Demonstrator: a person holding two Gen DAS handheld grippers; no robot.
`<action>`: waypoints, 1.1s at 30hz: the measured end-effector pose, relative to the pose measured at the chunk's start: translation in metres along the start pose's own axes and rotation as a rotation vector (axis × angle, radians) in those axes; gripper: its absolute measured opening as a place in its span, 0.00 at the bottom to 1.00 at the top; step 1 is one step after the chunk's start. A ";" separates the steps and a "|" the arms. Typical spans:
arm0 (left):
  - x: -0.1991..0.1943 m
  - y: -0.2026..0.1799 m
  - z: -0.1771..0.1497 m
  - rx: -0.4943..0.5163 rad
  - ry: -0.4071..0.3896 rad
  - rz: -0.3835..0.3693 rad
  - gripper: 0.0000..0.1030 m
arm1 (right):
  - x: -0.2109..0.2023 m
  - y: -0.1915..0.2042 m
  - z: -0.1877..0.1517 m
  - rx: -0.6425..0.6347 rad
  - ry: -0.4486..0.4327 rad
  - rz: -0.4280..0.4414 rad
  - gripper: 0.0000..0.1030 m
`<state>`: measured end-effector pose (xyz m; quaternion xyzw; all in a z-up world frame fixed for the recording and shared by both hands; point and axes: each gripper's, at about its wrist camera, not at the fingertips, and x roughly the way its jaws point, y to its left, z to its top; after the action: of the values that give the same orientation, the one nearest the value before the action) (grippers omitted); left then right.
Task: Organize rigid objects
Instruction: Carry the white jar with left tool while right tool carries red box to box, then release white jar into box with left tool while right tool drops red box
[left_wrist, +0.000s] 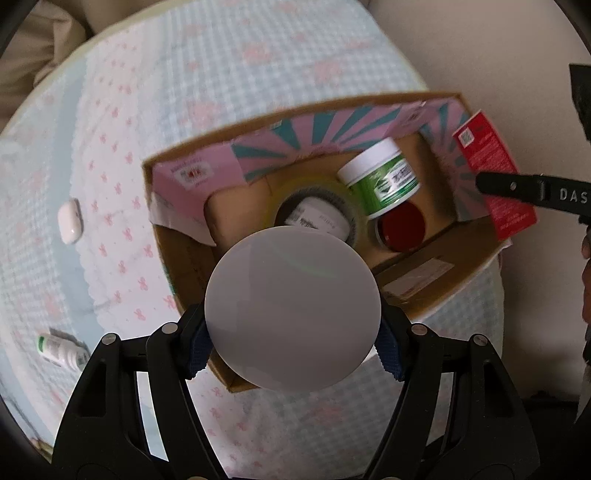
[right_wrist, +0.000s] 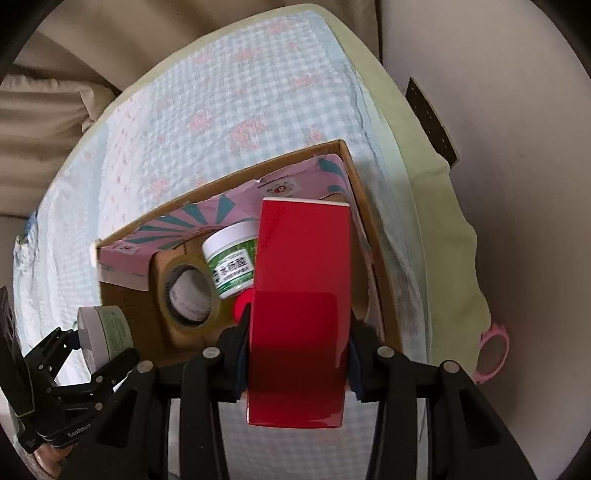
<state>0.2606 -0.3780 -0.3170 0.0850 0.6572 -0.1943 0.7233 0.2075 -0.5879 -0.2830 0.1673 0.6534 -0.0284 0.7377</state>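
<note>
My left gripper (left_wrist: 291, 347) is shut on a round jar with a grey lid (left_wrist: 291, 310), held above the near edge of an open cardboard box (left_wrist: 436, 291). The jar also shows in the right wrist view (right_wrist: 105, 334), with the left gripper (right_wrist: 92, 354) around it. My right gripper (right_wrist: 297, 350) is shut on a glossy red box (right_wrist: 301, 314), held over the cardboard box's right end (right_wrist: 373, 229); the red box shows in the left wrist view (left_wrist: 491, 173). Inside the box lie a green-labelled white jar (left_wrist: 382, 177), a tape roll (left_wrist: 314, 218) and a red lid (left_wrist: 400, 225).
The box sits on a checked blue-and-pink cloth (left_wrist: 221, 74). A white earbud case (left_wrist: 70, 221) and a small green-and-white tube (left_wrist: 61, 349) lie on the cloth at left. A pink ring-shaped object (right_wrist: 493, 354) sits at the table's right edge.
</note>
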 end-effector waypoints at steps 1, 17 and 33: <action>0.004 -0.001 0.001 0.003 0.012 0.008 0.67 | 0.003 0.000 0.002 -0.010 0.002 -0.007 0.38; 0.021 -0.004 0.003 0.037 0.053 0.035 0.88 | 0.035 0.010 0.012 -0.138 0.009 -0.056 0.39; -0.011 -0.003 0.000 0.029 -0.005 0.039 1.00 | 0.024 0.021 -0.003 -0.173 -0.048 -0.030 1.00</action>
<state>0.2584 -0.3792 -0.3062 0.1076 0.6507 -0.1900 0.7273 0.2133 -0.5626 -0.3021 0.0925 0.6382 0.0131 0.7642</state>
